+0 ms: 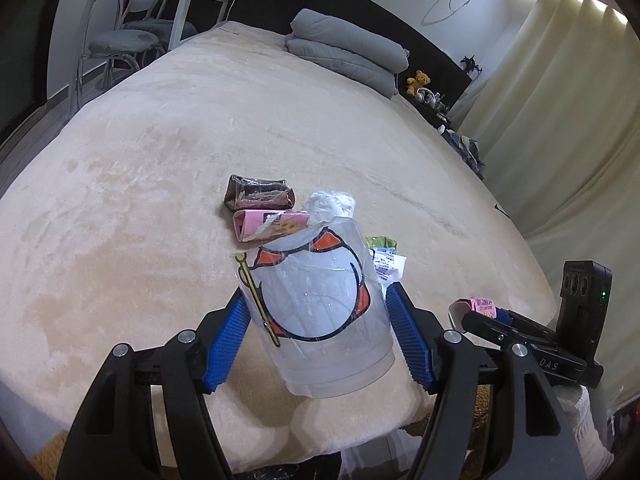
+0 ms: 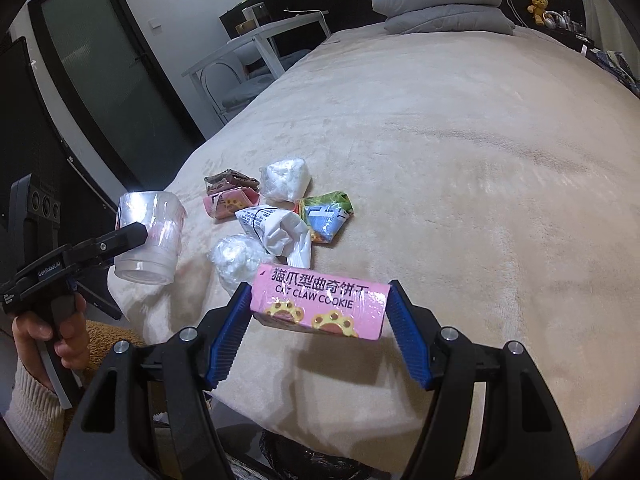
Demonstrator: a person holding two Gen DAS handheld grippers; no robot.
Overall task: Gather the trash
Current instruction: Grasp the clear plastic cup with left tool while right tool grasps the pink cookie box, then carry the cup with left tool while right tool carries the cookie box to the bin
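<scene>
Trash sits in both tongs above the near edge of the beige bed (image 1: 160,160). The left gripper (image 1: 318,320) pinches a clear plastic cup (image 1: 320,304) with an orange-and-black print, its blue pads pressed on the cup's sides, base toward the camera. The right gripper (image 2: 320,312) clamps a pink cookie box (image 2: 322,306) crosswise between its pads, one end against each. Beyond both, a pile of crumpled wrappers (image 2: 276,208) lies on the blanket, apart from either tong.
</scene>
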